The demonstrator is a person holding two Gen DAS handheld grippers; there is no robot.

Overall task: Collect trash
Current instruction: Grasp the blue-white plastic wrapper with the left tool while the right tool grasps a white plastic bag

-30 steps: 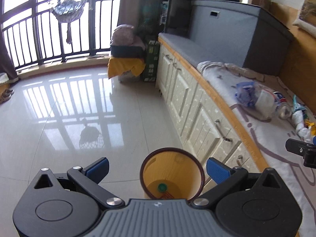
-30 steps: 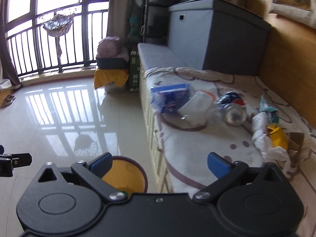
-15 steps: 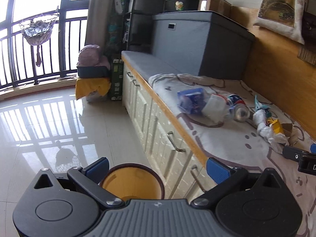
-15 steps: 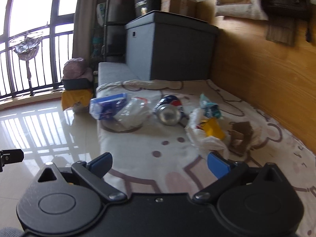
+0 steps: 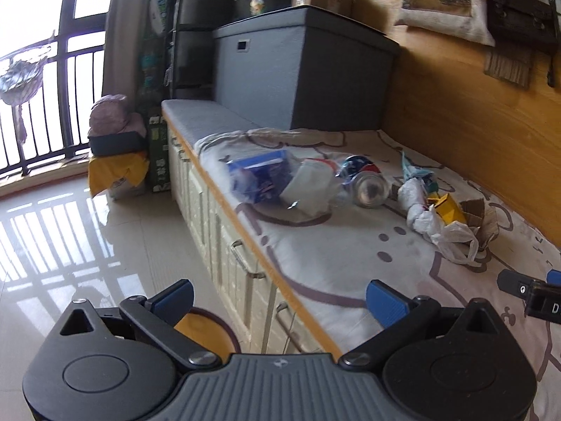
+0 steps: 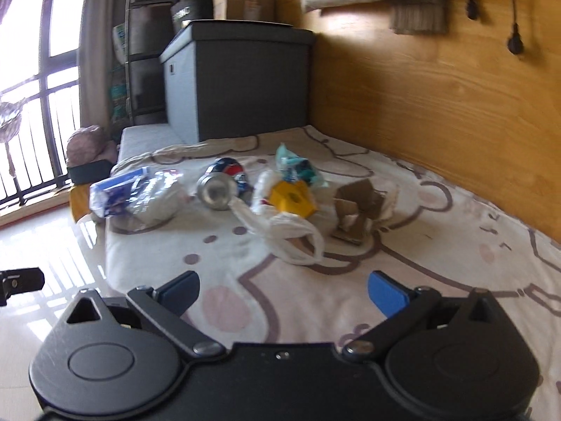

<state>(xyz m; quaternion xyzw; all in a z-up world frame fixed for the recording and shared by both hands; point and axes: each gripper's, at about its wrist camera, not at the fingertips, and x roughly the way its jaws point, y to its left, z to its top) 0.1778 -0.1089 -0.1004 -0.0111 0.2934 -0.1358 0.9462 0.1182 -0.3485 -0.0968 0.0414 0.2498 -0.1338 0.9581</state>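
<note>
Tools both gape wide and empty, so I steer the right tool [image 6: 282, 289] low over the bench [image 6: 438, 263] toward the crumpled white plastic bag [image 6: 287, 231], scooping its loose loop.

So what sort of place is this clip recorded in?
Most likely a room in a home, by a balcony: a bench with built-in cabinets and a printed blanket strewn with trash, tall railed windows, a cushion against a wood-panelled wall.
</note>
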